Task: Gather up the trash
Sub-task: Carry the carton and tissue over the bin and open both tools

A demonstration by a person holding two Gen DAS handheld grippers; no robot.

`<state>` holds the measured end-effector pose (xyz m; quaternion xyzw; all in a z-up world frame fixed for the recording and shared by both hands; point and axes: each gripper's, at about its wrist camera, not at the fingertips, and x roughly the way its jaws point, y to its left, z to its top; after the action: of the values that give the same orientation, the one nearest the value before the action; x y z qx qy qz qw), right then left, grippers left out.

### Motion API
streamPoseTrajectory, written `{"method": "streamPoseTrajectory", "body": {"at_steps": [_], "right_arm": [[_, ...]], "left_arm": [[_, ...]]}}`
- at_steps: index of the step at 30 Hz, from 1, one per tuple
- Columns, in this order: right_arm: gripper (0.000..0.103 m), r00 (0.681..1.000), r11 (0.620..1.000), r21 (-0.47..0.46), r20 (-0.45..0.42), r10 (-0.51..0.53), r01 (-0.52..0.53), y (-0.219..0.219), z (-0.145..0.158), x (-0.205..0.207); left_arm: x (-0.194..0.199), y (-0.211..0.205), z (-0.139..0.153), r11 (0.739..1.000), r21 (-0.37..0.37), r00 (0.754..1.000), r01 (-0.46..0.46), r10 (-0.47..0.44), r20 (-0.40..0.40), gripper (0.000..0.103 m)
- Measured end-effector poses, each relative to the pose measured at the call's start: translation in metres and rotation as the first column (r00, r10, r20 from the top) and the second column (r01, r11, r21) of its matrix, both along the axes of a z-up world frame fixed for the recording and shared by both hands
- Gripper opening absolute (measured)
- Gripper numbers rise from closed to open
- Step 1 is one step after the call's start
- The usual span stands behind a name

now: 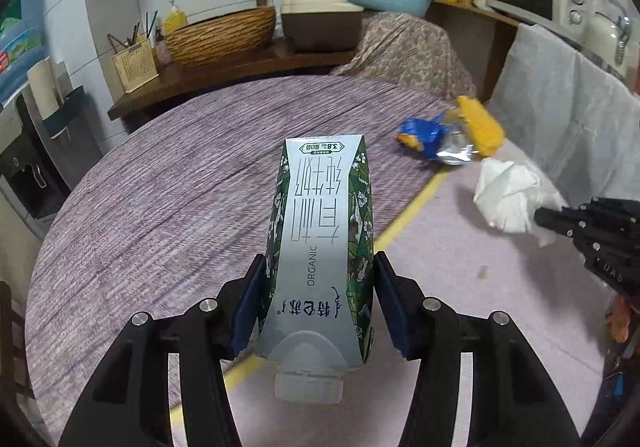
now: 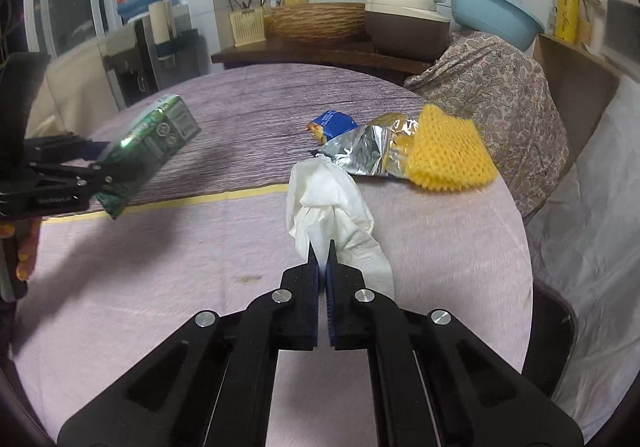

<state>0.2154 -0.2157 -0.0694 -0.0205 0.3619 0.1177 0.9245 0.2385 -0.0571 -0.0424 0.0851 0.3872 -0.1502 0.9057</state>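
My left gripper [image 1: 320,267] is shut on a green and white milk carton [image 1: 320,231], held above the round table; it also shows at the left of the right wrist view [image 2: 152,143]. My right gripper [image 2: 321,251] is shut on a crumpled white tissue [image 2: 332,199], which also shows at the right of the left wrist view [image 1: 508,195]. A blue and silver snack wrapper [image 2: 352,143] and a yellow foam net [image 2: 452,151] lie on the table beyond the tissue.
The round table [image 2: 160,287] has a purple cloth with a yellow tape line [image 2: 224,199] across it. A chair draped in patterned cloth [image 2: 500,95] stands behind it. A counter with a woven basket [image 2: 316,23], a pot and a blue basin [image 2: 492,15] runs along the wall.
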Motion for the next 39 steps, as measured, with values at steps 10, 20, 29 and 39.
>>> {"method": "streamPoseTrajectory", "body": {"at_steps": [10, 20, 29, 39], "right_arm": [[0.004, 0.991, 0.986, 0.131, 0.080, -0.111, 0.100, -0.040, 0.007, -0.091], [0.004, 0.893, 0.888, 0.163, 0.071, -0.445, 0.430, -0.159, -0.012, -0.141], [0.004, 0.846, 0.838, 0.123, -0.041, -0.531, 0.532, -0.215, -0.077, -0.121], [0.005, 0.793, 0.770, 0.189, -0.135, -0.594, 0.609, -0.251, -0.130, -0.115]], "left_arm": [[-0.056, -0.068, 0.002, 0.988, -0.083, 0.992, 0.129, -0.128, 0.014, 0.053], [-0.084, -0.168, -0.002, 0.950, -0.124, 0.958, 0.286, -0.287, 0.005, 0.053], [-0.086, -0.242, -0.017, 0.930, -0.126, 0.935, 0.344, -0.352, -0.044, 0.053], [-0.082, -0.301, -0.028, 0.916, -0.106, 0.916, 0.386, -0.395, -0.070, 0.053]]}}
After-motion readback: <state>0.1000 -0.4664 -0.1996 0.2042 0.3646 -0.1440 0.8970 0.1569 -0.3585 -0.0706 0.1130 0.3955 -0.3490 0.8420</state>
